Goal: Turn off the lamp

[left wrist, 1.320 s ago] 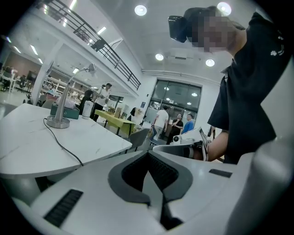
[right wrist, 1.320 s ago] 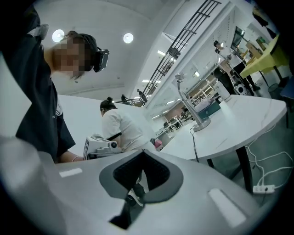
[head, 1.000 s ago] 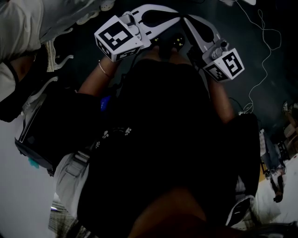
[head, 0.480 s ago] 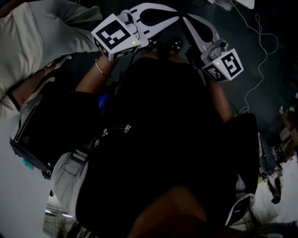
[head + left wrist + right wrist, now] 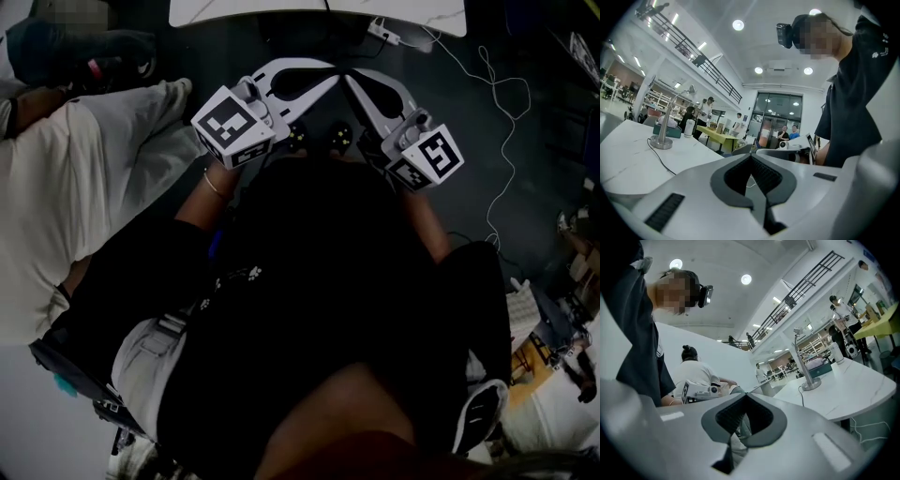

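**A:** Where was the lamp (image 5: 661,142), and why were both tools tucked in so close?

**B:** It stood on the white desk (image 5: 628,157), its round base at the left middle of the left gripper view and right of centre in the right gripper view (image 5: 810,384), with its cable (image 5: 657,155) trailing over the desk top. Both grippers were well apart from it. The left gripper (image 5: 323,81) and right gripper (image 5: 362,84) pointed inward, tips nearly meeting just in front of the person's chest. I read that as a carrying posture before any reach.

**A:** And the jaws?

**B:** The left gripper (image 5: 751,161) had its jaws pressed together with nothing between them, and so did the right gripper (image 5: 744,398). That would suit a switch, which I judge wants a poke rather than a pinch, though I could not make out a switch, nor whether the lamp was lit.

**A:** What had changed from a second before?

**B:** In the head view the desk edge (image 5: 281,11) had come into the top of the frame, where only dark floor showed earlier. The grippers sat lower in the frame and closer together, and the seated person in pale clothes (image 5: 84,187) filled more of the left side. The jaws had not changed.
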Demonstrator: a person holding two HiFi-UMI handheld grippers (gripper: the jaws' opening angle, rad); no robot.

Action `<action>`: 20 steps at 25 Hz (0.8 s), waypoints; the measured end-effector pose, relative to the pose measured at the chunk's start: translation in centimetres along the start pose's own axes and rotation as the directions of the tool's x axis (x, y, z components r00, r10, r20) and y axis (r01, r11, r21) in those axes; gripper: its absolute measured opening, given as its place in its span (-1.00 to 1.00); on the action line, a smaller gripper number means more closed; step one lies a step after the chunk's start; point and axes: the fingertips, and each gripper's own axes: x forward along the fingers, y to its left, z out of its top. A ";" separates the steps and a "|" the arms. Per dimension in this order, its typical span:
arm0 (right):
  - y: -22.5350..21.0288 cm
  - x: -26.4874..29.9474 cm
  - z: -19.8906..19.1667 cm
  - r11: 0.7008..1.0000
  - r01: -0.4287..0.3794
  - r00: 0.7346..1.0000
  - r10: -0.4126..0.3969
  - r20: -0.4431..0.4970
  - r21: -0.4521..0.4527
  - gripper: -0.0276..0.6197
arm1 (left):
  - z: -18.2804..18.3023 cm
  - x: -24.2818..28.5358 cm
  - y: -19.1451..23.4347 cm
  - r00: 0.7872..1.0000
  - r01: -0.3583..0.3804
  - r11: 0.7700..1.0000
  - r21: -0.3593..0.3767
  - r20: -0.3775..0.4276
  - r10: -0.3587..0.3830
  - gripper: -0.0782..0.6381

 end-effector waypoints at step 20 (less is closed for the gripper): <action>-1.4 -2.9 2.5 0.978 0.204 0.971 -0.197 0.135 -0.046 -0.91 | 1.2 2.6 -2.1 0.991 0.123 0.992 0.035 0.045 -0.125 -0.76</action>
